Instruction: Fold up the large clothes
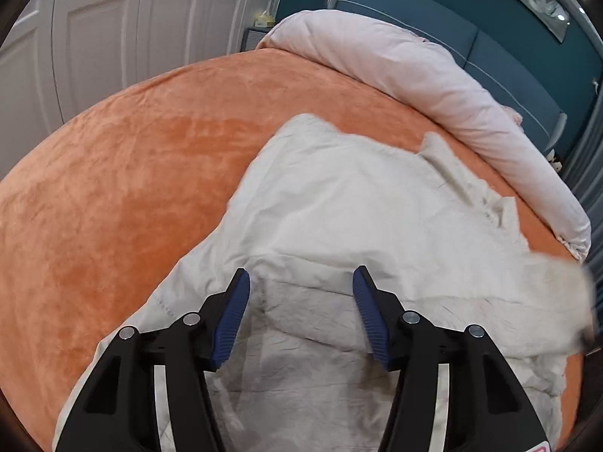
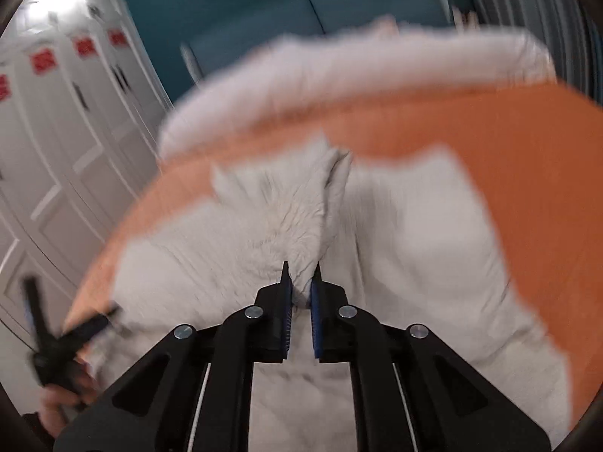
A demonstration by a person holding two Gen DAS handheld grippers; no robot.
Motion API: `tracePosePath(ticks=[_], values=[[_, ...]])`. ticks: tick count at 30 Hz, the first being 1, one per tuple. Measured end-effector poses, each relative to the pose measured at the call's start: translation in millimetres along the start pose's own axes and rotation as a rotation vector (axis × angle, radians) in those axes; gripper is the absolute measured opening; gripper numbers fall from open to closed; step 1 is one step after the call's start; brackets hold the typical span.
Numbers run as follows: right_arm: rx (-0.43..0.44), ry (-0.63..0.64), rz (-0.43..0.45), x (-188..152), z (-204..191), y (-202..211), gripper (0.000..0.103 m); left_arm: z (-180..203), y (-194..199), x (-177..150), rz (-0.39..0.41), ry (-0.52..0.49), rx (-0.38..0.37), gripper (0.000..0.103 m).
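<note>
A plain off-white cloth garment (image 1: 339, 226) lies on a plush orange bedspread (image 1: 132, 169). The rolled pale pink duvet (image 1: 433, 75) meets a teal padded headboard (image 1: 490, 49). Black grippers carry ribbed blue pads (image 1: 231, 320).

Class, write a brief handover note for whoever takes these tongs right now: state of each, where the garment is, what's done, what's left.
Left tongs: open, hovering over the white garment, holding nothing.
Right tongs: shut on a bunched fold of the garment, mid-motion; that view is blurred.
The garment is spread, creased, on the orange bedcover; a rolled pale duvet lies at the far edge.
Done: one part gripped.
Left: lay that part over, smooth, finish the folds.
</note>
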State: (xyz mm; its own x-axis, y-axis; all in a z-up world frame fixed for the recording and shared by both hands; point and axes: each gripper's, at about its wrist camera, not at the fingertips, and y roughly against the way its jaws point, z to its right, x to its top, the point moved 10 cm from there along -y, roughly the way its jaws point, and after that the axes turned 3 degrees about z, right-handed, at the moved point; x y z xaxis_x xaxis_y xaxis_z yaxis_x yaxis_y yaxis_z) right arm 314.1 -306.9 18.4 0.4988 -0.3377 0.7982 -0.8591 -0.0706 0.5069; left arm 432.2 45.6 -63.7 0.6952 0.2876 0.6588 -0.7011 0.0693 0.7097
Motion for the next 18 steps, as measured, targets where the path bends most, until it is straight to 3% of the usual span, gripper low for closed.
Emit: tracePosePath(ticks=[2, 4, 5, 10, 13, 15, 18], values=[[-0.072, 0.046, -0.010, -3.7, 15.0, -11.6, 0.008, -2.9, -5.5, -5.1, -0.006, -0.007, 0.020, 0.055], [-0.147, 0.072, -0.229, -49.4, 41.2, -58.9, 0.011, -3.9, -13.9, -12.1, -0.027, -0.013, 0.030, 0.057], [-0.127, 0.045, -0.287, -66.5, 47.1, -71.3, 0.011, -4.0, -17.9, -15.4, -0.036, -0.018, 0.036, 0.057], [-0.194, 0.092, -0.178, -38.4, 41.0, -40.3, 0.017, -7.2, -16.1, -15.8, -0.032, -0.015, 0.043, 0.057], [-0.219, 0.077, -0.006, -10.9, 39.4, 1.7, 0.019, -10.8, 9.6, 1.6, 0.032, 0.021, 0.012, 0.054], [-0.166, 0.100, 0.054, 2.5, 22.3, 11.9, 0.019, -8.5, 27.0, 20.0, 0.094, 0.016, -0.007, 0.054], [-0.007, 0.190, -0.007, 6.1, -32.6, -7.1, 0.019, 7.4, 40.3, 46.7, 0.152, 0.006, -0.030, 0.054]])
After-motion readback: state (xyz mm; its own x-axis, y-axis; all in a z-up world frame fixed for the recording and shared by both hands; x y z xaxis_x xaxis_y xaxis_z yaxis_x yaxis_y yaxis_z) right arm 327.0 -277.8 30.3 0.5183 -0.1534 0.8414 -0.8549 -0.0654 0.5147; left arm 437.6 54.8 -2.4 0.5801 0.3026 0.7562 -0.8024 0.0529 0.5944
